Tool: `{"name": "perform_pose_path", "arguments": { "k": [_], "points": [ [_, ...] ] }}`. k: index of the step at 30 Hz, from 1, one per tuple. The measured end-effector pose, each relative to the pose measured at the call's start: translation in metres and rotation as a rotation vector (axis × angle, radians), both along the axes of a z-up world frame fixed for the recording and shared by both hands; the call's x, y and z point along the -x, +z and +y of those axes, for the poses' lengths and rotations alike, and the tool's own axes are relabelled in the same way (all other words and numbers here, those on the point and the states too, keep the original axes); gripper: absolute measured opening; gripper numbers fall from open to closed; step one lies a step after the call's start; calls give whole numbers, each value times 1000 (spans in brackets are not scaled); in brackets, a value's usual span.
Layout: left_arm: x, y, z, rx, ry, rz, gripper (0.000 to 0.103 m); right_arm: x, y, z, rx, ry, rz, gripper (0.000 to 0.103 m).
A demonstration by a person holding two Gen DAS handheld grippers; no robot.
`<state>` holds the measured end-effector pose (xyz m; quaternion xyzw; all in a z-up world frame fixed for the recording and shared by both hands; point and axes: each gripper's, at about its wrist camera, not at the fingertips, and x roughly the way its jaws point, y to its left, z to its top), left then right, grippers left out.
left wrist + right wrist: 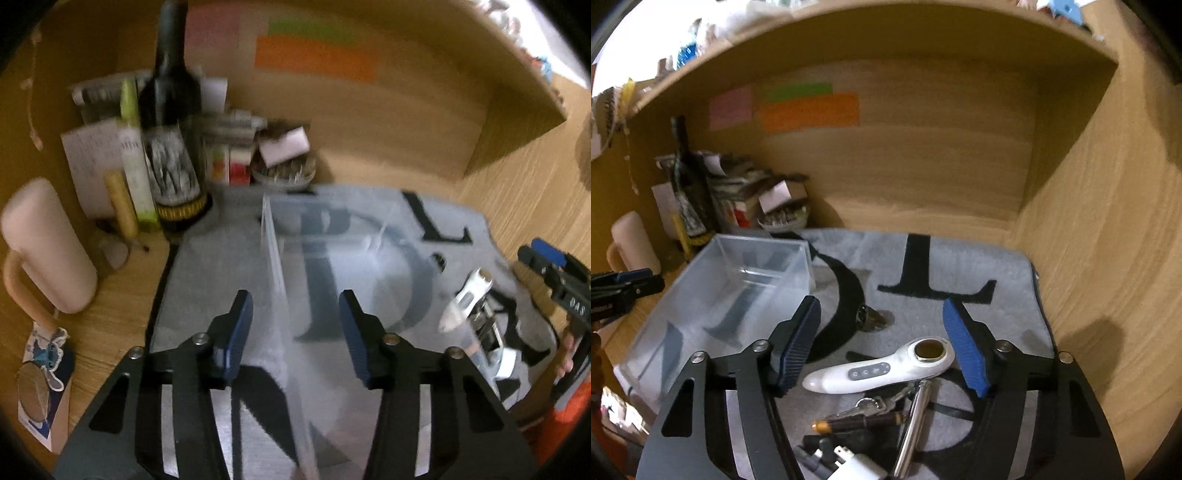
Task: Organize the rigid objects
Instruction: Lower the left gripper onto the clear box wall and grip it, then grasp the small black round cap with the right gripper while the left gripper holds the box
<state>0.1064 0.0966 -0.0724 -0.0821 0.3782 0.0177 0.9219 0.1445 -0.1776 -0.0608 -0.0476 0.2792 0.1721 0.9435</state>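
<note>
Grey cloth [979, 266] with black letters is spread over the wooden bench [1089, 295], inside a wooden alcove. On the cloth's left part a clear plastic box [731, 291] is set, empty and open at the top.

The left tongs [295, 332] are seen over the near wall of that box; the clear wall runs between the blue pads [236, 332], which stand apart from it and grip nothing. In the right wrist view the left tongs [631, 286] show at the left edge, beside the box.

The right tongs [882, 345] are held open above a white handheld device [871, 373] lying on the cloth to the right of the box. The device is not touched by the pads. Just nearer the camera, keys [875, 404], a brown pen [860, 421], a metal tube [914, 428] and a white plug [857, 467] are heaped together.

At the back left a dark bottle [170, 122], papers and small boxes are crowded, with a pale mug [48, 243] beside them. Coloured notes [809, 110] are stuck to the back wall.
</note>
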Motion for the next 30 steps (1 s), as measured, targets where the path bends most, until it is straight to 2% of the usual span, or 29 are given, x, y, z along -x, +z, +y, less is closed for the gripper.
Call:
{"name": "perform_pose_path", "arguments": {
  "k": [3,4,5,7,10,15,19,22,25,30],
  "points": [
    [-9,-16,8,30,-16,74,34,-16,-8,5,22,12,45,56],
    [-12,-21,10,45,-21,93,24,-23,-12,8,31,23,67,54],
    [-14,-25,12,57,-25,114,20,-29,-15,10,38,30,87,53],
    [-14,-29,13,83,-43,127,20,-41,-22,15,49,46,129,53],
    [-12,-31,8,75,-60,120,14,-59,-35,25,71,72,187,51],
    [-11,-32,-3,0,-53,110,12,-83,-58,46,142,113,267,50],
    [-12,-31,-1,2,-50,111,12,-103,-75,56,180,132,338,44],
    [-12,-30,-2,-3,-49,108,12,-112,-85,61,212,135,373,44],
    [-13,-30,-2,-3,-48,106,12,-118,-95,63,211,143,417,34],
    [-13,-30,-3,-5,-48,106,12,-113,-91,61,186,132,406,33]
  ]
}}
